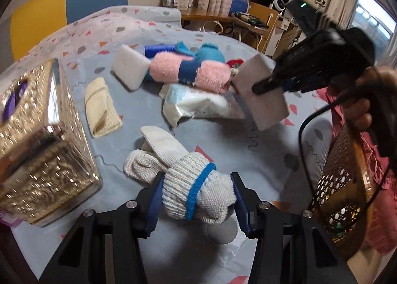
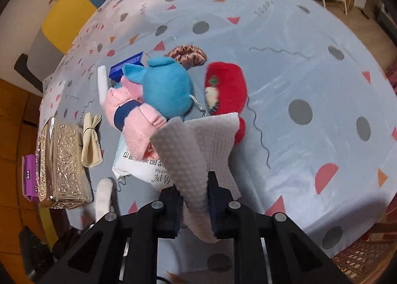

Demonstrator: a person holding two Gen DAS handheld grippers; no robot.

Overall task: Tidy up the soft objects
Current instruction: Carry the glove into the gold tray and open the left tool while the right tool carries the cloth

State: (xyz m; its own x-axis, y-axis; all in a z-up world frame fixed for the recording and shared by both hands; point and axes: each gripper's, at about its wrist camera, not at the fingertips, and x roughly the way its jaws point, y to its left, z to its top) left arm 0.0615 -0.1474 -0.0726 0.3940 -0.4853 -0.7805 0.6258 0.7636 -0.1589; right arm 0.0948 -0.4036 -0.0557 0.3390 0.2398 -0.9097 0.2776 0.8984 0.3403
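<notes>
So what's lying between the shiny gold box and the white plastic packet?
A folded cream-yellow cloth lies on the sheet between the gold embossed box and the white plastic packet; both wrist views show it.

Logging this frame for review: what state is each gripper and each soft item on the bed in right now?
left gripper: shut on the white glove, lifted.
right gripper: shut on the textured cloth, squeezed, lifted.
pink towel: rolled, banded, lying.
yellow cloth: folded flat.
white pack: lying, crumpled.
white sponge: propped, tilted.
gold box: on the bed.
</notes>
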